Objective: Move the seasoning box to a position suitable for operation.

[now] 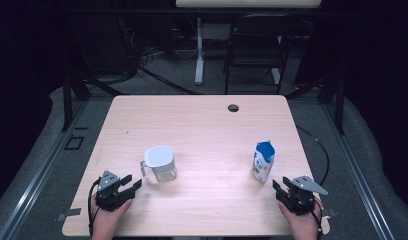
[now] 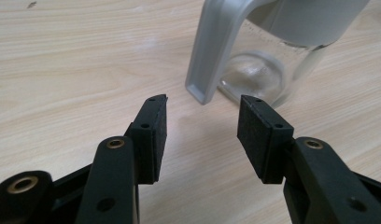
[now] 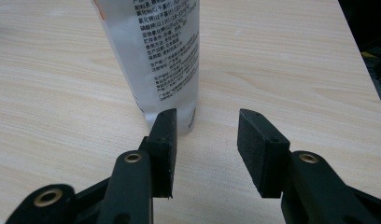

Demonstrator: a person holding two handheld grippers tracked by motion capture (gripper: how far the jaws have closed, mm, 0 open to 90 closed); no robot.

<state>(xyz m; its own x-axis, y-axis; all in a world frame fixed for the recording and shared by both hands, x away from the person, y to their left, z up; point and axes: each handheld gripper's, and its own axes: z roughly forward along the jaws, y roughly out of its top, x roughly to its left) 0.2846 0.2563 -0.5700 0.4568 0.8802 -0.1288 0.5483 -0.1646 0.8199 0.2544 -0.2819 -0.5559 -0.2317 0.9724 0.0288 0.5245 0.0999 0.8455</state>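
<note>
Two hand-held grippers rest low over the near edge of the wooden table (image 1: 202,115), one in each of the person's hands, forearms coming in from the bottom of the high view. The left gripper (image 1: 133,184) sits at the near-left, its hand (image 1: 108,216) wrapped around the body from below and its black jaws angled forward and toward the middle — straight at a clear glass jug (image 1: 160,163) with a white lid. In the left gripper view the jaws stand wide apart with bare tabletop between them; the jug's grey handle (image 2: 212,51) hangs just beyond the pads, not touched.

The right gripper (image 1: 278,187) mirrors it at the near-right, held by the right hand (image 1: 304,222), jaws pointing forward and slightly inward at an upright white-and-blue milk pouch (image 1: 263,160). In the right gripper view the jaws are likewise parted and empty — the pouch stands just past the left pad (image 3: 166,140), close but apart from it.

Jug and pouch stand well apart on the near half of the table.
</note>
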